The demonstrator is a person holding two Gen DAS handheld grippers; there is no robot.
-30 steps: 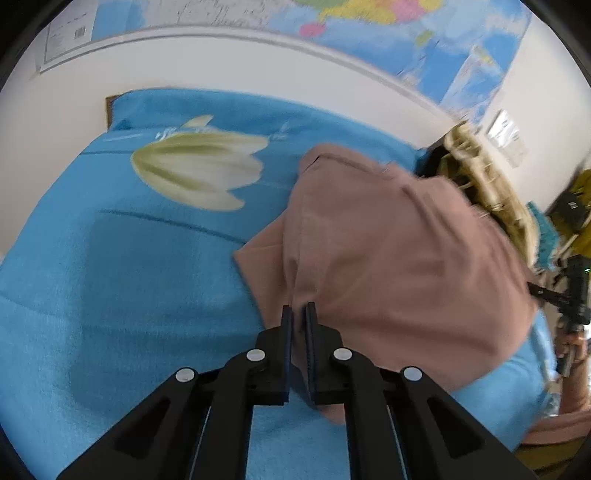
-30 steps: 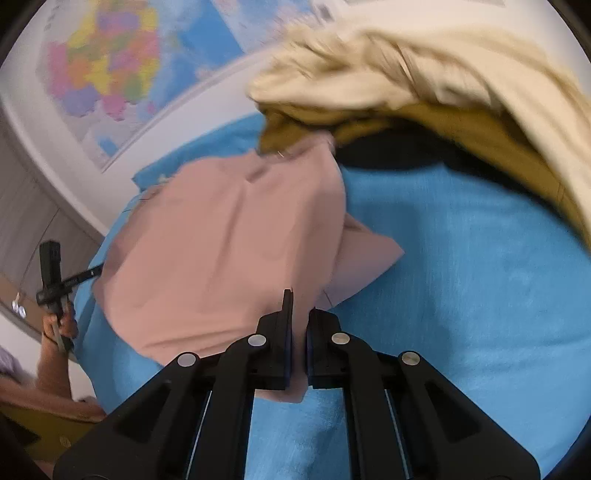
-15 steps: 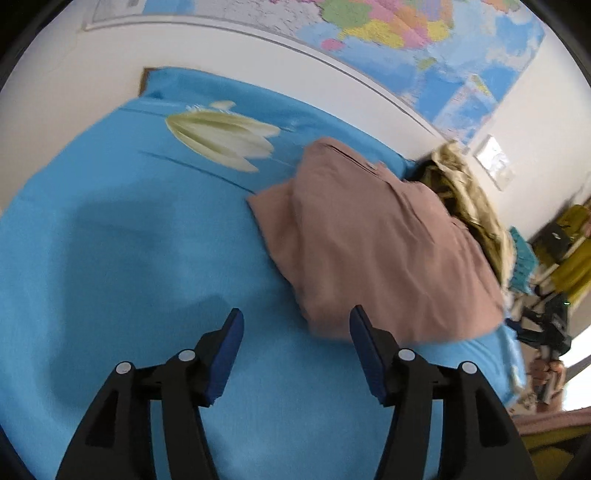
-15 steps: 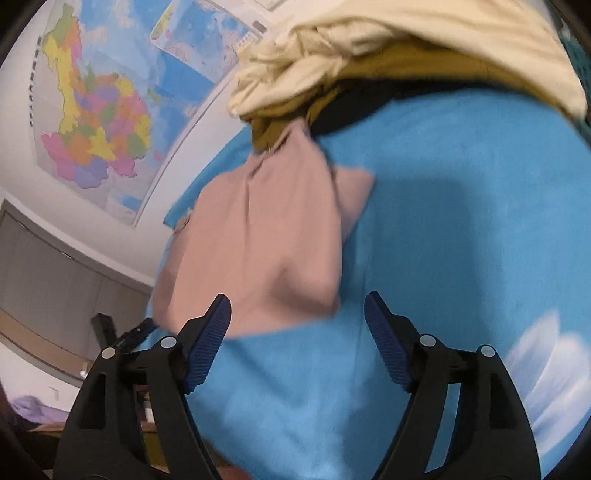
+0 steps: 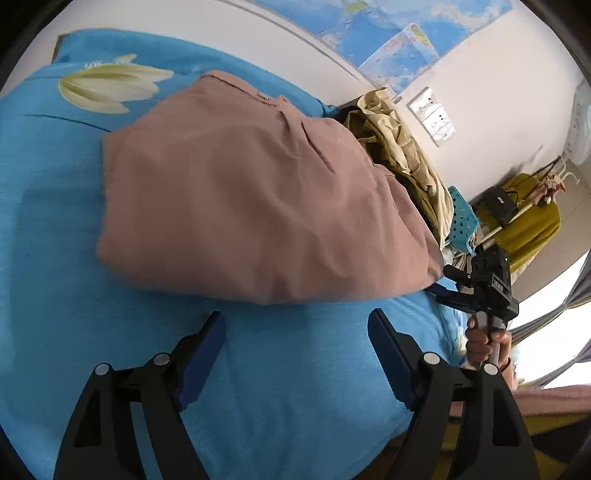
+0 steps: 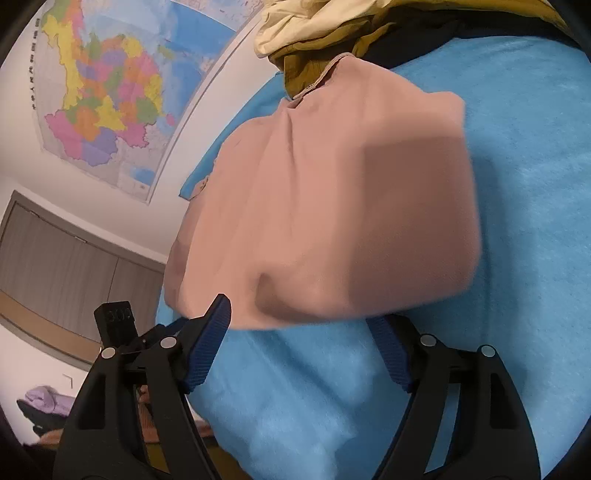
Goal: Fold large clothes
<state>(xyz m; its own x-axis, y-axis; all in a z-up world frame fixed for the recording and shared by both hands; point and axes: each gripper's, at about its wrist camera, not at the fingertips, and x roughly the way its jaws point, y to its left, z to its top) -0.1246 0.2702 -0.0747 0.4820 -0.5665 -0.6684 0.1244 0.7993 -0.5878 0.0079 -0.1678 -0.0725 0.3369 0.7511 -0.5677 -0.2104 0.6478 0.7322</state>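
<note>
Blue bedding with a printed white tulip [image 5: 110, 88] covers the bed [image 5: 55, 258] in the left wrist view, under a white wall hung with maps [image 5: 391, 40]. On it lies the dusty-pink garment [image 5: 258, 192], doubled into a thick, roughly rectangular bundle with its pleated waistband at the far edge, so it reads as pleated trousers or a skirt already folded over. Its near edge lies just beyond the left tool [image 5: 295, 325], whose blue-padded jaws are opening with only bare sheet between them, which suggests the fold was laid down and let go. A heap of beige and olive clothes [image 5: 399, 140] waits against the garment's far right side, likely the unfolded pile. At the right bed edge a hand [image 5: 484, 339] holds the right tool's handle. In the right wrist view a coloured wall map [image 6: 107, 96] and grey wardrobe doors [image 6: 66, 266] frame the same bed [image 6: 517, 184]. The pink garment [image 6: 332, 206] fills the middle, its blurred near edge drooping over the spread jaws of the right tool [image 6: 299, 321]; the pads do not press it. Cream and mustard clothes [image 6: 332, 33] sit piled at the top.
</note>
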